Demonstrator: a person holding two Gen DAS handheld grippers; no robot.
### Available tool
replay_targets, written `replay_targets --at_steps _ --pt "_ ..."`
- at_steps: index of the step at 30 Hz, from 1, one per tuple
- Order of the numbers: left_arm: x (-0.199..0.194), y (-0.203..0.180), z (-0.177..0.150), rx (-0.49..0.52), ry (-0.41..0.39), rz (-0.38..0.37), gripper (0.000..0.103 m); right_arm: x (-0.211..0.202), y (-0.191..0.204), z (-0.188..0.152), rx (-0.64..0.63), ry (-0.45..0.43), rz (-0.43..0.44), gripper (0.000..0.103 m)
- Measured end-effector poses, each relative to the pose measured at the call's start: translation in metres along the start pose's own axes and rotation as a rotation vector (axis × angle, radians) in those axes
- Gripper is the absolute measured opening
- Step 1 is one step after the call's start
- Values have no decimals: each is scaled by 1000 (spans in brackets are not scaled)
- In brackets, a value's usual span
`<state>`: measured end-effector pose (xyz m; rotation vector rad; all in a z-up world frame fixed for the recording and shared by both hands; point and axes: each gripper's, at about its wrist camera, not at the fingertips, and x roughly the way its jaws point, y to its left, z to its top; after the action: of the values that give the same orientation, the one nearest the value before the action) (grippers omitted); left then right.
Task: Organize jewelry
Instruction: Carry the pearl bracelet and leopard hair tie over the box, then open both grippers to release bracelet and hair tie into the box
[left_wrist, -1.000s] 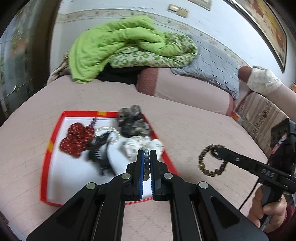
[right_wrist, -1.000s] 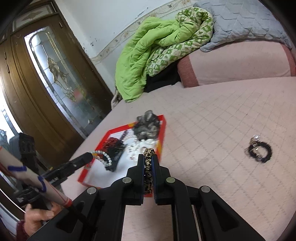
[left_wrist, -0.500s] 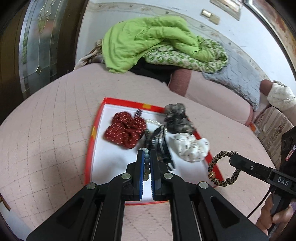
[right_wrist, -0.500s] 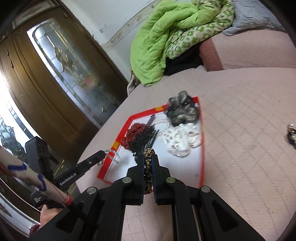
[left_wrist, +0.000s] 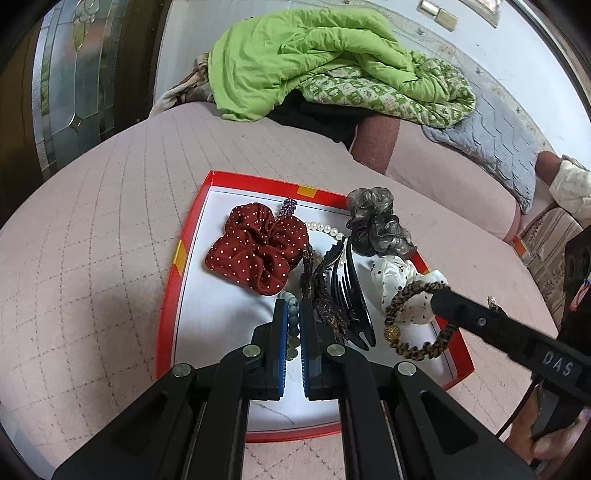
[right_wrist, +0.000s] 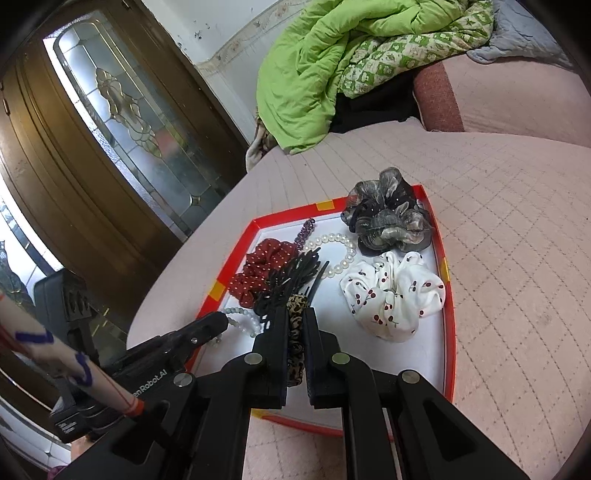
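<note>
A red-rimmed white tray (left_wrist: 168, 306) (right_wrist: 447, 295) lies on the pink bed. It holds a red dotted scrunchie (left_wrist: 258, 251), a grey scrunchie (left_wrist: 376, 229), a white cherry scrunchie (right_wrist: 395, 295), a pearl bracelet (right_wrist: 332, 251) and black hair clips (left_wrist: 343, 291). My left gripper (left_wrist: 291, 306) is shut on a pale bead bracelet (left_wrist: 291, 314) (right_wrist: 242, 321) over the tray's near left. My right gripper (right_wrist: 295, 310) (left_wrist: 439, 295) is shut on a leopard-pattern bracelet (right_wrist: 295, 343) (left_wrist: 417, 328) over the tray's right side.
A green quilt (left_wrist: 314, 55) and grey pillow (left_wrist: 491, 147) are piled at the bed's far end. A wooden door with leaded glass (right_wrist: 122, 110) stands to the left. The pink quilted cover (right_wrist: 517, 221) stretches right of the tray.
Both grippers have moved in over the tray and lower. The leopard bracelet has gone from right of the tray to above its right part; the bead bracelet now hangs above the tray's near left.
</note>
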<state>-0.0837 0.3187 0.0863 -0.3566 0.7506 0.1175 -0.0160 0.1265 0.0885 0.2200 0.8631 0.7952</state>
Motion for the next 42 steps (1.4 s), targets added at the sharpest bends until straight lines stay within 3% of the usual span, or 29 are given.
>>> replay_targets --at_steps 6,18,32,42 --pt "4 -11 2 29 -11 39 6 7 -13 0 0 15 8 9" --pt "18 9 0 6 30 109 6 36 -31 0 49 63 70 10" --pt "30 11 -1 -2 53 196 6 41 -25 -10 -57 85 29 11" --pt "34 8 -2 16 60 211 6 41 -28 -11 -77 86 2 11"
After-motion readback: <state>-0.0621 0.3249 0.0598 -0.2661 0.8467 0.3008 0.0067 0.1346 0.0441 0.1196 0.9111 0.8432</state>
